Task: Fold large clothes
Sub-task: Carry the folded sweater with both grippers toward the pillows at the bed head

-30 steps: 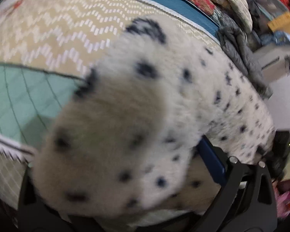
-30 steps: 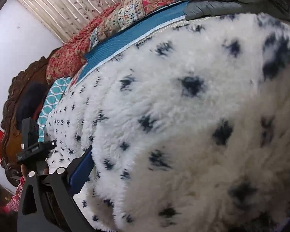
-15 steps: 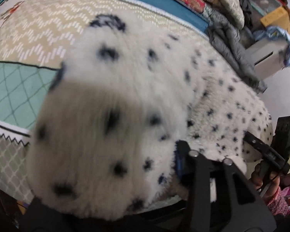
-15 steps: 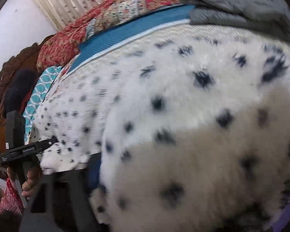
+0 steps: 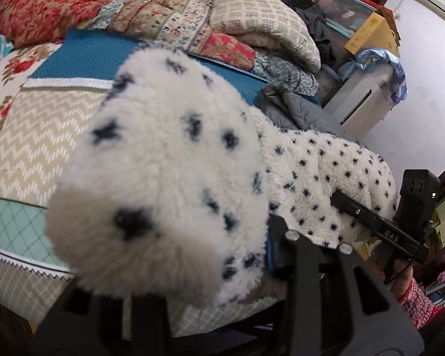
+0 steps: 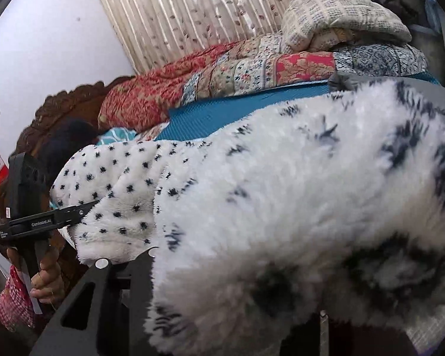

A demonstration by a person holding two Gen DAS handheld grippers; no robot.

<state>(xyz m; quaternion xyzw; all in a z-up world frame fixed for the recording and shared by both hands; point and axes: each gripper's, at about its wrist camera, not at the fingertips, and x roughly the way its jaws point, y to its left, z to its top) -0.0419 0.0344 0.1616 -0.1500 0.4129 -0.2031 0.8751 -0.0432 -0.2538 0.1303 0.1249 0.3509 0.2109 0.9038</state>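
A white fleece garment with dark blue spots lies across the bed, and its near edge is lifted in two bunches. My left gripper is shut on one thick bunch, which hides its left finger. Its right finger presses the pile. In the right wrist view the garment bulges over my right gripper. Those jaws are opening with fleece between them, and the left finger still touches it. Each gripper shows in the other's view, its tip in the fleece: the right gripper and the left gripper.
The bed has a beige chevron cover and a blue mat. A grey jacket lies behind the fleece. Folded quilts and a pillow line the back. A white cabinet stands right, and a carved headboard left.
The left jaws have closed on the fleece. Both grippers have risen with their bunches, so the quilts and curtain behind have come into view.
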